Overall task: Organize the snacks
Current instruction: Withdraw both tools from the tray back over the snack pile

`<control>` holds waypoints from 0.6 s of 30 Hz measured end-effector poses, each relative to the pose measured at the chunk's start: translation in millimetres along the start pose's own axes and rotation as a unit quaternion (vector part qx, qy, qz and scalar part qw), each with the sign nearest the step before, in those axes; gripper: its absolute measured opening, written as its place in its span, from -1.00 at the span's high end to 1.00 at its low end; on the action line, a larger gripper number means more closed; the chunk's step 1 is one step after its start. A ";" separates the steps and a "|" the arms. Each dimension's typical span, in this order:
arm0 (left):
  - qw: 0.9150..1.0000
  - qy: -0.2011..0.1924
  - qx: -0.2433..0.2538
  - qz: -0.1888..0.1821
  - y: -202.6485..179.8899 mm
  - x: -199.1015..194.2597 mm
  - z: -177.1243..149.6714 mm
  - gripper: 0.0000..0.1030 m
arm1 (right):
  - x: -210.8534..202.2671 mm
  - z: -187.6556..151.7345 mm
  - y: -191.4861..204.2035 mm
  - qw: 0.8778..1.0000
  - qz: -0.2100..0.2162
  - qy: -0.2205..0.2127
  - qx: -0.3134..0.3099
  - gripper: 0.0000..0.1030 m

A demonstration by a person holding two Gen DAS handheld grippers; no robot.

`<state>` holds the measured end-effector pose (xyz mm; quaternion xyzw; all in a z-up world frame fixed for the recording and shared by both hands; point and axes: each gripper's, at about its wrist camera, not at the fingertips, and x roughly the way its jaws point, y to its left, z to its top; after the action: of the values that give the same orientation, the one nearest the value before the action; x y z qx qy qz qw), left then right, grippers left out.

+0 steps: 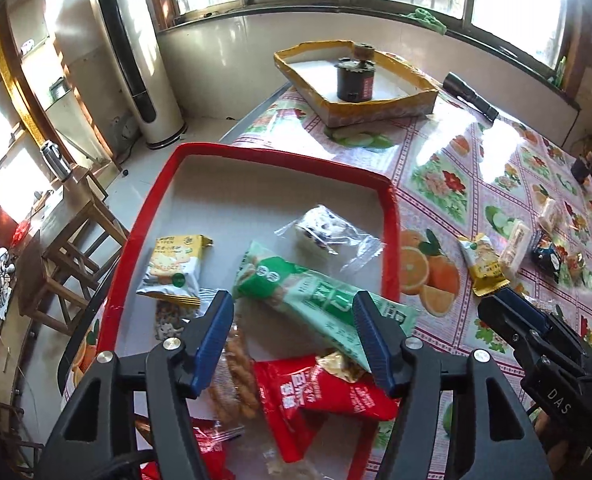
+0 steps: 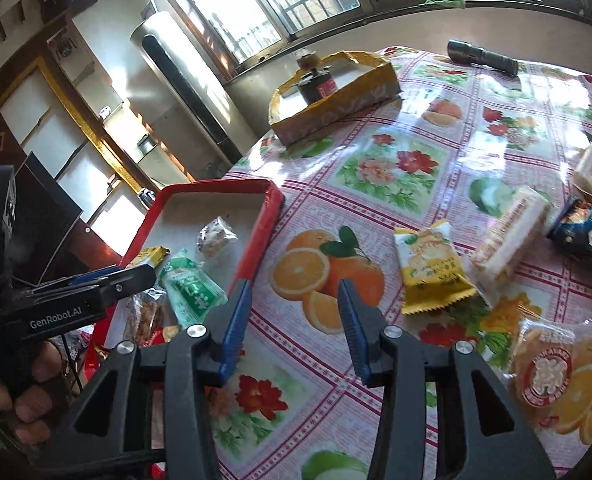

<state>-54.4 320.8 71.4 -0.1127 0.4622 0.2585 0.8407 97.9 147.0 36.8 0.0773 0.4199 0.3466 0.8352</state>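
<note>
Both tongs stand wide open, gripping nothing. Left tongs [image 1: 292, 306] hover over the red-rimmed tray [image 1: 144, 216], with a green snack packet [image 1: 315, 296] between their fingers and a red packet [image 1: 319, 396] below. Right tongs [image 2: 296, 294] hang above the tabletop [image 2: 395, 168]; a yellow packet [image 2: 431, 268] lies just beyond.

I'm looking at a table under a glossy fruit-and-flower cloth [image 2: 379, 168]. A red-rimmed tray [image 1: 391, 240] is sitting at its left edge, a yellow-edged cardboard box [image 2: 335, 102] is resting at the far side, and a black flashlight [image 2: 481, 57] is lying beyond it. Loose on the cloth are lying a yellow snack packet [image 2: 433, 266], two pale wrapped bars [image 2: 509, 240], a dark blue packet [image 2: 585, 236] and a clear-wrapped round cake [image 2: 545, 372].
</note>
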 end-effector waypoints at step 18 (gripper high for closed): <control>0.998 0.032 0.033 -0.053 -70.4 1.8 -5.3 -0.29 | -72.5 -33.0 -59.5 0.995 -0.094 -0.024 0.021 -0.12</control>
<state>-19.5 259.9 63.5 -0.1173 0.4907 0.1945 0.8412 74.1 50.5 37.8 0.0632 0.4123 0.2561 0.8720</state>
